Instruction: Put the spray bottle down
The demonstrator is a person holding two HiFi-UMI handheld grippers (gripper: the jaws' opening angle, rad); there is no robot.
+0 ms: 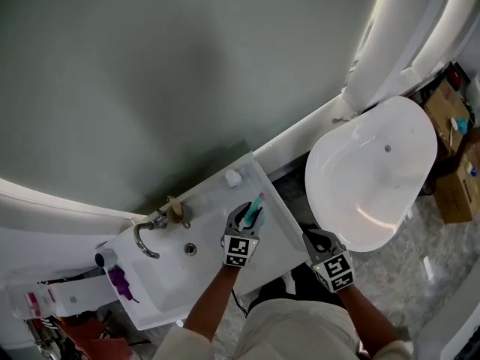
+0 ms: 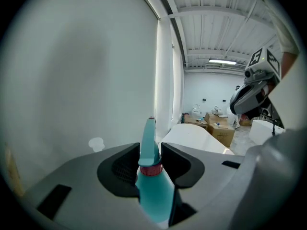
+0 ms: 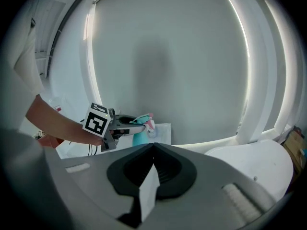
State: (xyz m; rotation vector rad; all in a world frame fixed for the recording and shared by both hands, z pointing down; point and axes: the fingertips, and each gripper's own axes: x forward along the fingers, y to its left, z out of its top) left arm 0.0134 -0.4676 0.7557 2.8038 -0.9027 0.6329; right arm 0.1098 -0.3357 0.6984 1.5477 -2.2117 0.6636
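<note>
The left claw (image 2: 150,153) pinches the teal plastic spray bottle (image 2: 156,193) at its red-collared neck. The body hangs roughly upright beneath the jaws, and the nozzle points towards the grey wall (image 1: 150,66). The bottle is over the right end of the white bench (image 1: 279,227), beside the sunken white sink (image 1: 169,272); whether its base touches, I can't tell. The way to go looks straight down. The right claw (image 3: 153,148) is pressed together on a scrap of white sheet (image 3: 148,190) and sits well apart from the bottle, off the bench's right end.
</note>
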